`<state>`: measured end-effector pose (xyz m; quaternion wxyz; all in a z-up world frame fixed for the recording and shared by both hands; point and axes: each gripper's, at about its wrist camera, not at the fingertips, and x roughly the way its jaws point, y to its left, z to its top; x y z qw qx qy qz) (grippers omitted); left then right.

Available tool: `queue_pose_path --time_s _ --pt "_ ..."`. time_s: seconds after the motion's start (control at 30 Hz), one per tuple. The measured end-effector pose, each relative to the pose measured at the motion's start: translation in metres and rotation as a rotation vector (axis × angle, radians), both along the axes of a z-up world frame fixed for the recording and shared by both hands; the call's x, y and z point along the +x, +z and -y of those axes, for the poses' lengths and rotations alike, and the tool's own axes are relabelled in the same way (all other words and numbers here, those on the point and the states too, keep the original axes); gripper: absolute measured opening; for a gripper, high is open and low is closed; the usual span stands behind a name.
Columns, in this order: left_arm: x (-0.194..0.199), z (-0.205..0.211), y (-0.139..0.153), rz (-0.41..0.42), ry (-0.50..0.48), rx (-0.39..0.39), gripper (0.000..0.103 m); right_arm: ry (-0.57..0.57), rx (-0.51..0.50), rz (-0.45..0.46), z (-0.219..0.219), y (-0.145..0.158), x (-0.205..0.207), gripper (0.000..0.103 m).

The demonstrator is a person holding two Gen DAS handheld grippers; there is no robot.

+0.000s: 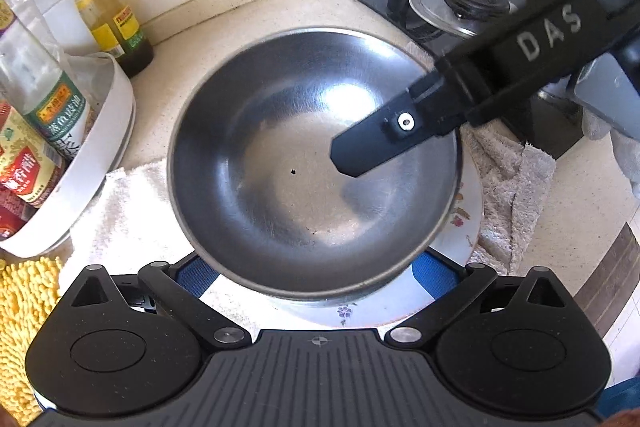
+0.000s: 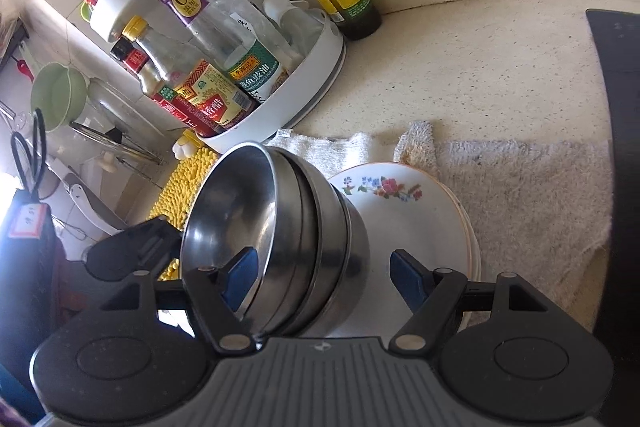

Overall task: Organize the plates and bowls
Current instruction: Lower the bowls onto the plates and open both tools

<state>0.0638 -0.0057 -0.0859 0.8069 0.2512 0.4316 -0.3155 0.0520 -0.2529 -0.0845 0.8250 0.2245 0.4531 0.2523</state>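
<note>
- Your right gripper (image 2: 320,277) is spread wide, one pad (image 2: 240,277) inside the top steel bowl (image 2: 230,211), the other outside the stack.
- Your left gripper (image 1: 316,277) is also spread, gripping nothing, the bowls just ahead.

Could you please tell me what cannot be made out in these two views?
1. Left wrist view: the left tongs' tips are hidden under the bowl, so contact is unclear.
2. Right wrist view: the number of plates is unclear; their rims blur together and the right tongs cover part.
3. Right wrist view: the stove is cut off by the right edge.
</note>
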Motion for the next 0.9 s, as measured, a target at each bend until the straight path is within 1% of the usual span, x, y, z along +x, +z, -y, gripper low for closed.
queue_pose_path --time_s 0.17,0.3,0.53,0.9 --pt "-0.008 -0.005 0.009 0.019 0.006 -0.015 0.102 -0.024 -0.004 0.009 0.004 0.003 -0.008 0.076" --pt "-0.008 -0.011 0.014 0.020 0.025 -0.036 0.102 -0.034 -0.006 0.016 0.007 0.006 -0.014 0.076" --pt "-0.009 -0.020 0.016 0.006 0.060 -0.066 0.102 -0.036 -0.032 0.024 0.004 0.011 -0.025 0.076" --pt "-0.020 -0.036 0.023 0.021 0.107 -0.096 0.102 -0.045 -0.049 0.052 -0.003 0.022 -0.045 0.076"
